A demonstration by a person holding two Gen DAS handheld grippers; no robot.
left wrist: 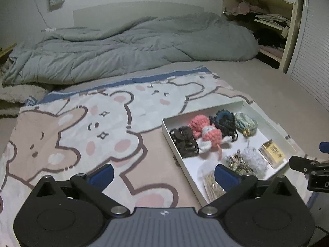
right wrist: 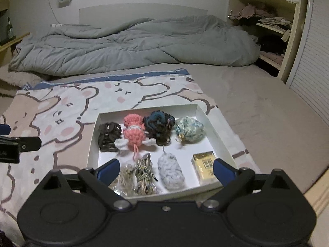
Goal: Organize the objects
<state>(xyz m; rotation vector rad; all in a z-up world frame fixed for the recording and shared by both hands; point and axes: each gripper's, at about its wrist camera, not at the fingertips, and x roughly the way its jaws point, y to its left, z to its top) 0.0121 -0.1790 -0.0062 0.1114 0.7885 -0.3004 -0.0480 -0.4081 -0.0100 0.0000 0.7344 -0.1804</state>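
1. My left wrist view looks forward and down from left of the white tray [left wrist: 167,130]; the tray sits at its lower right, near.
2. My right wrist view faces the tray [right wrist: 213,127] head-on, close above its near edge; both views share the tray.

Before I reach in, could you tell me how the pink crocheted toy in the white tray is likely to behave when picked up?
The pink crocheted toy looks like soft yarn, so it would probably squash rather than slip. Its thin tail will likely dangle. Lying against the dark hair clip in the white tray, it may nudge that.
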